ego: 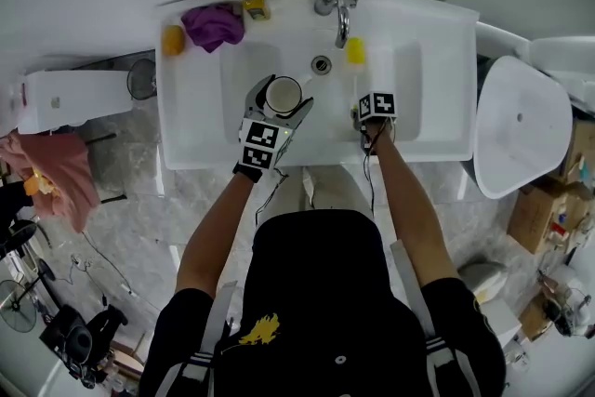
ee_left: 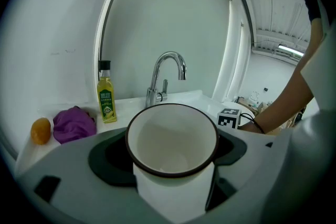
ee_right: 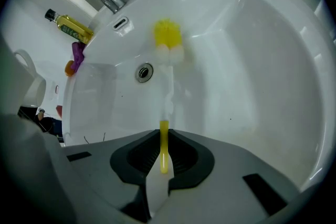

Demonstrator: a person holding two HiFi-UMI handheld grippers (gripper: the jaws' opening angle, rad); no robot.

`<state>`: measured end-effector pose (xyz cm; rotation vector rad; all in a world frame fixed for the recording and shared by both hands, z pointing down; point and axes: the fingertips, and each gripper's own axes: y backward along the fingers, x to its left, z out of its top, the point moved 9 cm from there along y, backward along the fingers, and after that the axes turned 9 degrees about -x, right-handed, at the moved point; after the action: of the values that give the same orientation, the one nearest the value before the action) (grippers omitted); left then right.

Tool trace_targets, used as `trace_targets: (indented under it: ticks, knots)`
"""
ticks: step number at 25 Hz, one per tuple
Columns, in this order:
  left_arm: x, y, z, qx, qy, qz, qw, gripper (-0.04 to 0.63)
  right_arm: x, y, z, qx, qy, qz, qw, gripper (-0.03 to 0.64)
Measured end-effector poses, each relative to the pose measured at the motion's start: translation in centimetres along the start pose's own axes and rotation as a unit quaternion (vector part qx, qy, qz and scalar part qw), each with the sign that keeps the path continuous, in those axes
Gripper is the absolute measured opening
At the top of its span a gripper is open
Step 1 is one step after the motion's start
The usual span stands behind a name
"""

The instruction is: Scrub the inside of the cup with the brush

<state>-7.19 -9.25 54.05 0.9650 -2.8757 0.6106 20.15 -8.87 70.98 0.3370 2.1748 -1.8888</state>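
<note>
Cup [ee_left: 172,139] clamped mouth-up in left gripper [ego: 282,99] above sink [ego: 437,107] | brush [ee_right: 168,35] gripped by handle-end in right gripper [ee_right: 164,157], bristles free.

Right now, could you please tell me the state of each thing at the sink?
cup: upright, empty, clamped in the left gripper.
brush: handle clamped in the right gripper, bristles outside the cup.
tap: off, no water running.
yellow bottle: upright, capped.
purple cloth: crumpled beside the yellow bottle.
</note>
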Motion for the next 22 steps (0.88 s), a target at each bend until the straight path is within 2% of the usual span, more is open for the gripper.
trace_targets:
  ticks: [3,5,6,9,10,13,18,22]
  knots:
    - [0.6,-0.8,-1.7,0.013,0.024,0.006,0.9996,0.417,0.1,-0.5,0.3,0.006,0.014,0.000,1.000,0.074]
    - [0.9,-1.4,-3.0,0.022,0.022,0.009,0.9995,0.417,0.2,-0.7,0.4,0.008,0.026,0.020,0.999,0.081]
    - [1.0,-1.9,-3.6,0.026,0.017,0.008,0.9995,0.417,0.1,-0.8,0.3,0.010,0.027,0.035,0.999,0.099]
    - [1.8,-3.3,-5.4,0.033,0.014,0.008,0.9993,0.417,-0.5,-0.7,-0.1,0.011,0.022,0.067,0.997,0.224]
    - [2.2,-3.8,-6.0,0.032,0.018,0.012,0.9992,0.417,-0.7,-0.6,-0.1,0.007,0.024,0.070,0.997,0.234]
    - [3.2,-5.3,-7.4,0.031,0.021,0.020,0.9991,0.417,-0.8,0.2,-0.4,-0.008,0.038,0.062,0.997,0.248]
    - [4.1,-8.8,-9.8,0.033,-0.010,0.021,0.9992,0.417,-0.2,0.7,-0.7,-0.022,0.089,0.044,0.995,0.256]
    - [4.3,-11.4,-13.0,0.034,-0.018,0.028,0.9989,0.417,0.0,-0.4,-0.4,-0.025,0.121,0.031,0.992,0.240]
